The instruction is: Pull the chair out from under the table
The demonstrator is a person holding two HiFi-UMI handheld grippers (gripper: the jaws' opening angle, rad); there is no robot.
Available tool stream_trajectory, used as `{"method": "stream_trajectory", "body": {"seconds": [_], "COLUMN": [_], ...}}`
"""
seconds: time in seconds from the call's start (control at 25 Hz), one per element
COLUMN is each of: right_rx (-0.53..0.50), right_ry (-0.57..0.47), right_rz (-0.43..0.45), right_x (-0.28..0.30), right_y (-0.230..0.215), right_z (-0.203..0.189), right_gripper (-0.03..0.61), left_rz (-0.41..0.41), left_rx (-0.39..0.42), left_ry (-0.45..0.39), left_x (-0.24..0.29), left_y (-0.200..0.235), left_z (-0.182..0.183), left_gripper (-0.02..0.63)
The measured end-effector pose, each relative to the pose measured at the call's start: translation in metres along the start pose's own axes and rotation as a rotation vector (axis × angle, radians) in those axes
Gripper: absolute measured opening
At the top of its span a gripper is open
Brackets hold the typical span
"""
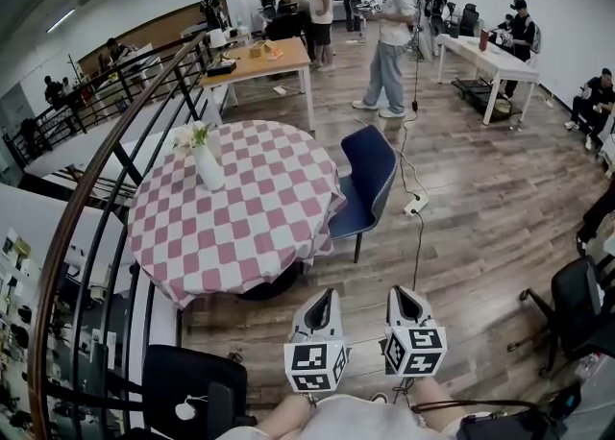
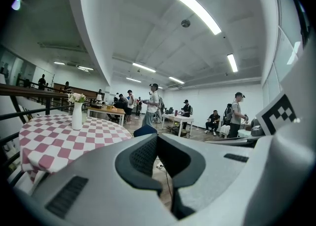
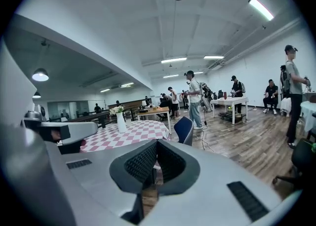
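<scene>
**Operator:** Where is the chair?

**Spotter:** The blue chair (image 1: 365,183) is at your twelve o'clock. Its seat is tucked under the three o'clock edge of the round checked table (image 1: 252,236). The table is at your eleven o'clock, and a white vase (image 1: 209,167) of flowers stands on it.

**Operator:** And the tools?

**Spotter:** Your left gripper (image 1: 324,294) and right gripper (image 1: 404,291) hang side by side at six o'clock in the head view. Both have their jaws fully together with nothing between them. Both are well apart from the chair.

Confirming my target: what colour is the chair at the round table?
Dark blue padded chair, clearest in head view.
</scene>
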State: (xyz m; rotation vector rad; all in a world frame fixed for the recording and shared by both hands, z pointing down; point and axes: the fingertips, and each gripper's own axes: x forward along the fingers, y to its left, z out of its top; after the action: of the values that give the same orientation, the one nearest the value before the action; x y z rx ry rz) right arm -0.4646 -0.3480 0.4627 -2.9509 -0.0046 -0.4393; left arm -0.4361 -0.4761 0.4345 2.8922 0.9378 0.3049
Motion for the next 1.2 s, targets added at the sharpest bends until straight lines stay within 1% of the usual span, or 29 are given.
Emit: {"method": "stream_trajectory", "body": {"seconds": [0.16,0.28,0.48,0.72,1.0,1.2], "right_rx": [0.007,0.023,0.056,0.09,0.099,0.088], "right_ry": [0.0,0.018,0.034,0.048,0.049,0.052], "right_rz": [-0.035,-0.072,-0.138,-0.183,-0.185,-0.171], "right_x": [0.001,-0.001,-0.005,0.0,0.035,0.064], "right_y": [0.0,-0.009,-0.033,-0.058,-0.09,-0.123], "right_z": [-0.003,-0.012,-0.019,-0.026,-0.019,-0.004], "right_gripper": [0.015,0.015,0.015,0.015,0.015,0.015], "left_rz": [-0.024,-0.044,-0.09,-0.132,-0.131,-0.128], "left_rx": [0.005,0.002,0.003,0.014,0.023,0.024], "left_ry": [0.009,0.024,0.052,0.078,0.097,0.087], "left_x": [0.007,0.013,0.026,0.045,0.09,0.138], "left_y": [0.007,0.008,-0.001,-0.015,-0.019,-0.031], "left_z": [-0.001,-0.006,-0.015,-0.024,-0.027,-0.018], "left_gripper": [0.003,0.003,0.003,0.003,0.003,0.003]}}
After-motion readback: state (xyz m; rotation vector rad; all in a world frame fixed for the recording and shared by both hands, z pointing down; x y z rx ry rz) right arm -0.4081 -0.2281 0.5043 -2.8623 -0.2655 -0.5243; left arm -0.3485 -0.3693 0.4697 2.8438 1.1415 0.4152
